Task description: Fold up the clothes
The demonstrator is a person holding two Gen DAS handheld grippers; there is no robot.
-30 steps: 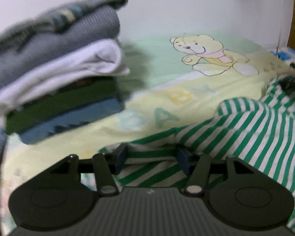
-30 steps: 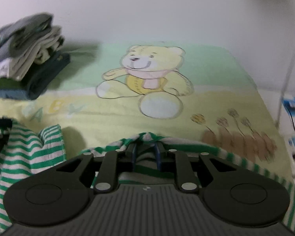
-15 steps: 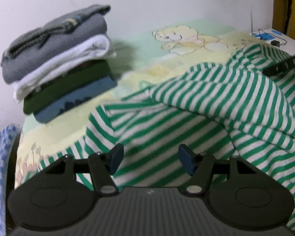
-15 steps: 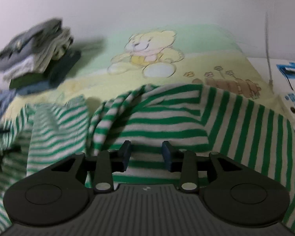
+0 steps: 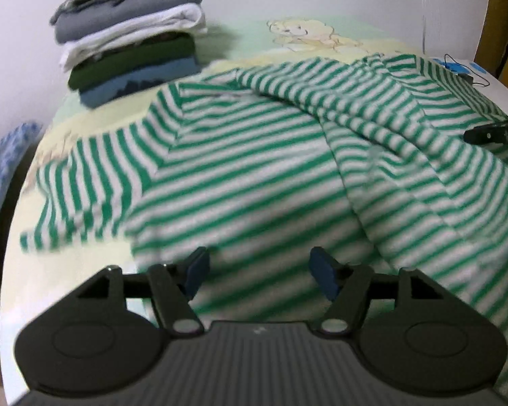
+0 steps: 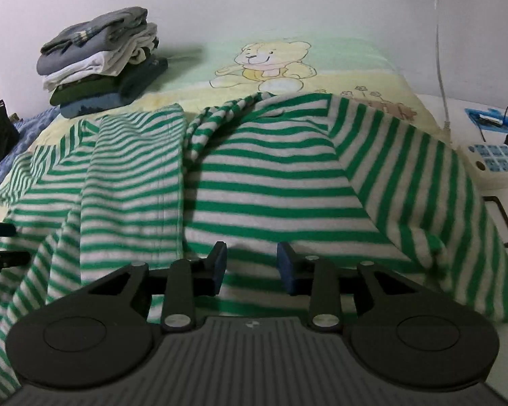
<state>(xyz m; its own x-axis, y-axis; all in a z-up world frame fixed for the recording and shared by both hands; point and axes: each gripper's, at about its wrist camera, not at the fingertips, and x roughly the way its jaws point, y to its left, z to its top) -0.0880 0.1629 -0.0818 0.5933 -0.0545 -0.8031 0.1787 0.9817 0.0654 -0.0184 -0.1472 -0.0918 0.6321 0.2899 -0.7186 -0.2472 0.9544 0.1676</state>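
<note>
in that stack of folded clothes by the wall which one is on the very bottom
The blue garment is at the bottom of the folded stack; the dark green one lies on it, then the white, with the grey on top.

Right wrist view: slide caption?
Open right hand-held gripper over green-striped shirt spread on teddy-bear blanket; folded stack behind.

i'm looking at a green-and-white striped knit garment (image 6: 260,182) lying over a pale yellow and mint blanket printed with a yellow teddy bear (image 6: 264,64). my claws' pads (image 5: 196,272) are showing dark blue on black arms. the folded stack (image 5: 132,34) is showing grey, white, dark green, then blue.
</note>
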